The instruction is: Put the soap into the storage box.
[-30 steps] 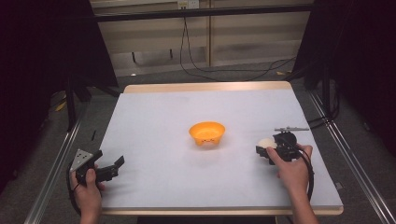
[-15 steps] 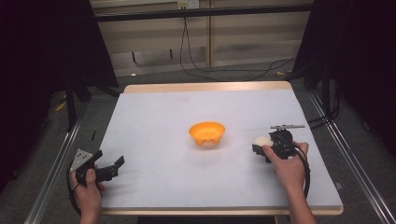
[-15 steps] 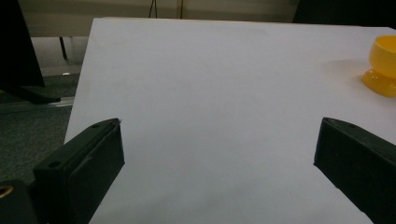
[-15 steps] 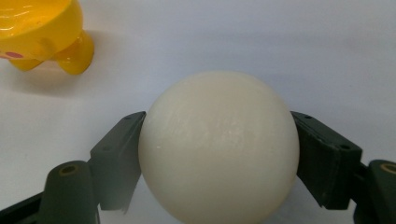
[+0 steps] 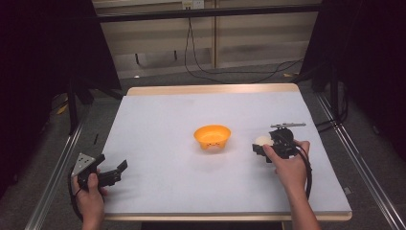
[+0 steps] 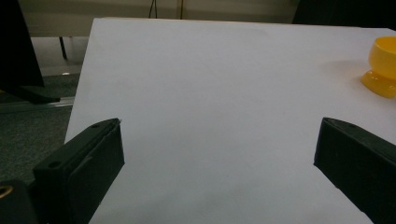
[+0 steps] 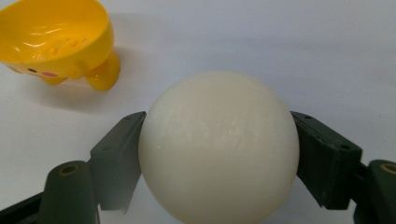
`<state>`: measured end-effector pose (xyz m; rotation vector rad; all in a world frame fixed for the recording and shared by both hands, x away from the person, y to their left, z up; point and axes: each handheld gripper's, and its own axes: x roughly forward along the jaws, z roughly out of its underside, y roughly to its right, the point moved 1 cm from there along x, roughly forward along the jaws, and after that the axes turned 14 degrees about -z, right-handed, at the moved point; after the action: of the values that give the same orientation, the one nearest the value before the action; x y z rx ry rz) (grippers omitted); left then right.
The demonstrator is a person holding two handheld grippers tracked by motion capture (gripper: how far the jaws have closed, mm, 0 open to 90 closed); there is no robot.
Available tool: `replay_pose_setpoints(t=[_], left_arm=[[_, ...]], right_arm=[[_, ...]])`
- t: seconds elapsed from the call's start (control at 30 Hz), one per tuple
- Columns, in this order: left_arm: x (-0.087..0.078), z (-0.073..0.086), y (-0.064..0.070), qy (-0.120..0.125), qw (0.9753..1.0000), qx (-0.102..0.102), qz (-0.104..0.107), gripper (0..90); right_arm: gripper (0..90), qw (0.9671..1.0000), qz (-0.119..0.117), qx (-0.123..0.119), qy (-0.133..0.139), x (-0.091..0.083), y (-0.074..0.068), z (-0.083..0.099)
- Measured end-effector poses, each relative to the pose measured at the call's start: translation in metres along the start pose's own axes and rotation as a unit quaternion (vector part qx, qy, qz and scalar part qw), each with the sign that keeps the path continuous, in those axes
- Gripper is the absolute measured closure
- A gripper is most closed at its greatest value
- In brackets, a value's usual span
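An orange bowl [image 5: 212,135] on small feet stands near the middle of the white table [image 5: 191,110]; it also appears as the yellow-orange bowl [image 7: 56,39] at top left in the right gripper view. My right gripper [image 5: 261,144] is shut on a white ball [image 7: 218,145], just right of the bowl. The white ball [image 5: 263,140] peeks out at the gripper's front. My left gripper [image 5: 117,171] rests open near the table's front left corner, with nothing between its wide-spread jaws; the bowl [image 6: 384,65] lies far off to its right.
Black cables [image 5: 206,67] trail on the floor beyond the table's far edge. Metal rails [image 5: 354,158] run along both sides of the table. A thin metal rod [image 5: 288,125] lies just behind the right gripper.
My right gripper, holding the ball, has shifted left toward the bowl. The left gripper has stayed where it was.
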<state>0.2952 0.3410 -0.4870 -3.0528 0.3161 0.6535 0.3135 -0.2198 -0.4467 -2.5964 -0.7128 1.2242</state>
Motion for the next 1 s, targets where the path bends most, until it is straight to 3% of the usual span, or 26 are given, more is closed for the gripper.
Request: replay_pose_setpoints(t=[1.0], left_arm=[[0.000,0.000,0.000,-0.001,1.0000,-0.002,0.002,1.4]], right_arm=[[23.3,0.9996,-0.017,-0.022,-0.001,0.018,-0.037,-0.031]])
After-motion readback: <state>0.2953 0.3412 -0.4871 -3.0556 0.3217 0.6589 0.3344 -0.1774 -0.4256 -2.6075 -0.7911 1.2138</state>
